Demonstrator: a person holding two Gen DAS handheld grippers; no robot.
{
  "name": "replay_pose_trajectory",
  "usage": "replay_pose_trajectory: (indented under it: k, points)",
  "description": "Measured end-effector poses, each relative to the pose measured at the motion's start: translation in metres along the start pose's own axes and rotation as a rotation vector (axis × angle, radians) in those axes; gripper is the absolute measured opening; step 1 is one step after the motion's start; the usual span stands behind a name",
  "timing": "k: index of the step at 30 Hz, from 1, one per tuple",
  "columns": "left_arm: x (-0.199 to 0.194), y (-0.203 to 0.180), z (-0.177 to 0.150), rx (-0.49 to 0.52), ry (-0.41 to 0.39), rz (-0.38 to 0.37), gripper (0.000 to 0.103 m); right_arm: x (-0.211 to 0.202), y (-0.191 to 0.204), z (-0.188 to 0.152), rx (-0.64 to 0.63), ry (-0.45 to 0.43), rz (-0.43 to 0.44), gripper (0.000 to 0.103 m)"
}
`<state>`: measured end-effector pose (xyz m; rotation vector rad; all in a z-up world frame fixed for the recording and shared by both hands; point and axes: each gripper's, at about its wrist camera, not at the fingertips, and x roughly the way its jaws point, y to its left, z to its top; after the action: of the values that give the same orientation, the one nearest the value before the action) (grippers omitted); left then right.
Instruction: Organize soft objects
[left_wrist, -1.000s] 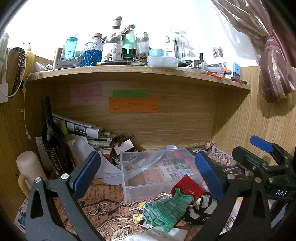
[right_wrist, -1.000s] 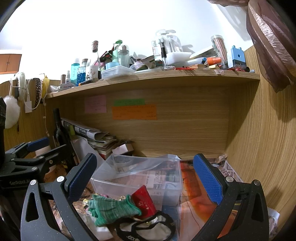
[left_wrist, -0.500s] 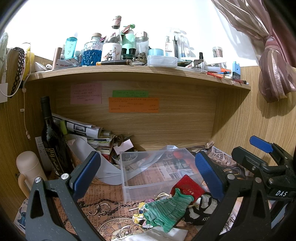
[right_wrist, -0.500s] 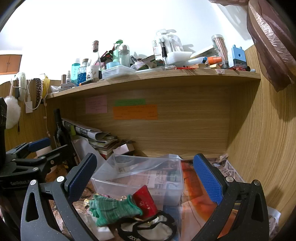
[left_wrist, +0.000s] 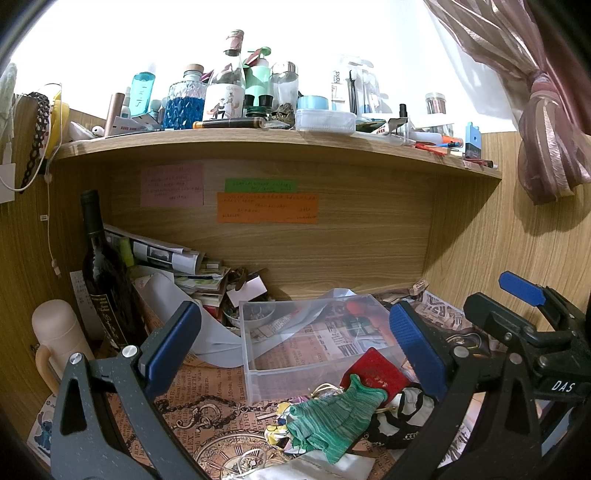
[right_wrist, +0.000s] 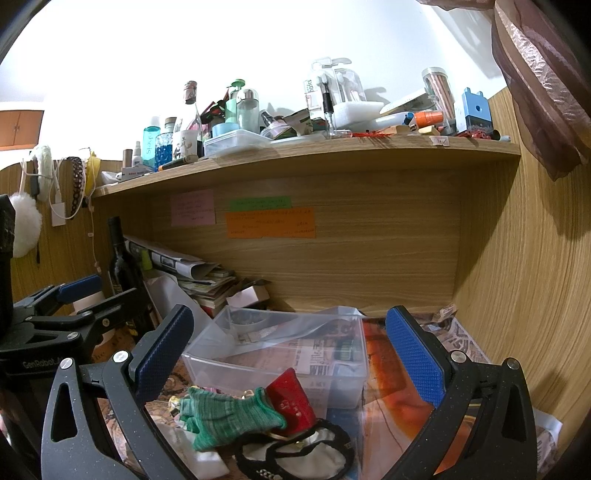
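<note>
A green knitted glove (left_wrist: 332, 417) (right_wrist: 229, 415) lies on the desk in front of a clear plastic box (left_wrist: 295, 343) (right_wrist: 280, 354). A red pouch (left_wrist: 373, 373) (right_wrist: 291, 398) leans at the box's front, and a black-and-white fabric piece (left_wrist: 406, 410) (right_wrist: 295, 454) lies beside the glove. My left gripper (left_wrist: 295, 350) is open and empty above the pile. My right gripper (right_wrist: 291, 354) is open and empty, to the right of it. The box holds only a thin plastic sheet.
A dark wine bottle (left_wrist: 103, 273) and a cream flask (left_wrist: 55, 332) stand at left. Papers and books (left_wrist: 177, 266) pile at the back. A cluttered shelf (left_wrist: 258, 136) hangs overhead. Wooden walls close the back and right (right_wrist: 517, 277). A curtain (left_wrist: 546, 129) hangs at upper right.
</note>
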<state>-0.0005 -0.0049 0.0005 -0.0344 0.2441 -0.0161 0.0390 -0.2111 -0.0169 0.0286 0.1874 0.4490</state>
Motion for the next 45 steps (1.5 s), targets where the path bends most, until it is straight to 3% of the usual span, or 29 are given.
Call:
replay_pose_trajectory:
  k: [21,26,36,42,45]
  points:
    - [0.004,0.0,-0.006,0.003,0.017,-0.004,0.103,0.002,0.0,-0.002,0.004,0.013,0.005,0.103]
    - [0.02,0.002,-0.021,0.017,0.102,-0.017,0.103,0.011,-0.01,-0.014,0.015,0.071,-0.018,0.103]
    - [0.071,0.0,-0.065,0.0,0.37,-0.107,0.103,0.046,-0.038,-0.061,0.067,0.316,-0.02,0.103]
    - [0.087,-0.016,-0.089,0.023,0.47,-0.133,0.103,0.058,-0.048,-0.088,0.078,0.416,0.0,0.103]
    - [0.091,-0.018,-0.097,0.027,0.499,-0.131,0.085,0.064,-0.052,-0.098,0.079,0.462,0.001,0.096]
